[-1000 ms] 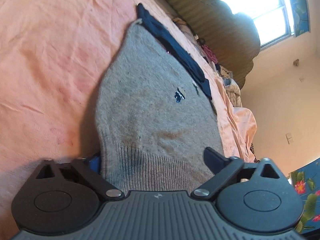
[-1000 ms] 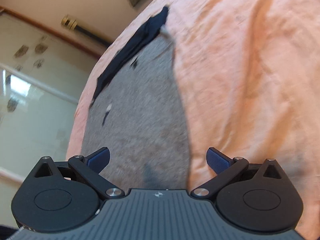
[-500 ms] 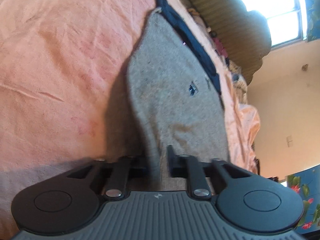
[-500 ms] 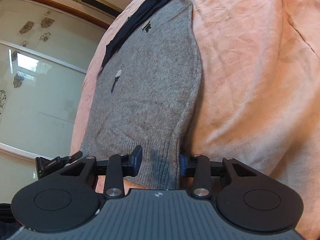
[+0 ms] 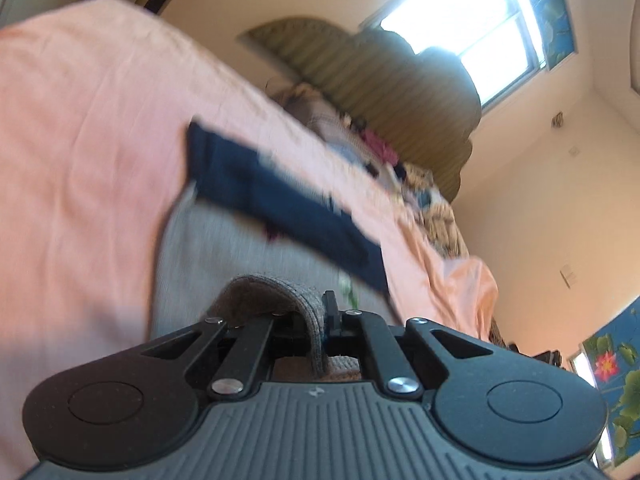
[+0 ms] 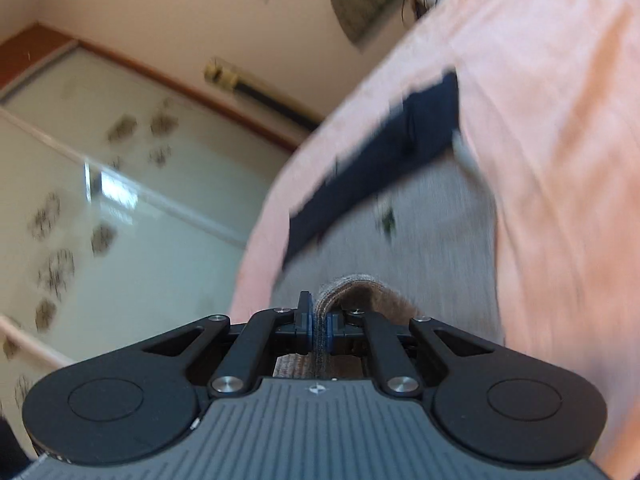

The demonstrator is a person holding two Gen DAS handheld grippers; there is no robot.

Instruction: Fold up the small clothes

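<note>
A grey knit sweater (image 5: 208, 248) lies on the pink bed sheet (image 5: 80, 140), with a navy garment (image 5: 280, 200) across its far end. My left gripper (image 5: 322, 316) is closing tight on the sweater's ribbed hem (image 5: 276, 286), which arches up out of the jaws, lifted off the bed. In the right wrist view the same sweater (image 6: 424, 240) and navy garment (image 6: 380, 160) appear blurred. My right gripper (image 6: 318, 322) is also closing tight on a fold of the ribbed hem (image 6: 360, 284), its blue pads pressing the knit.
A green padded headboard (image 5: 380, 72) and a pile of mixed clothes (image 5: 380, 148) stand at the bed's far end under a bright window (image 5: 480, 20). Frosted sliding doors (image 6: 120, 200) run along the bed's left side. Pink sheet (image 6: 560, 120) spreads to the right.
Both grippers went from open over the hem to shut on it. They then rose and moved forward with the hem lifted, so the far end of the sweater now looks closer.
</note>
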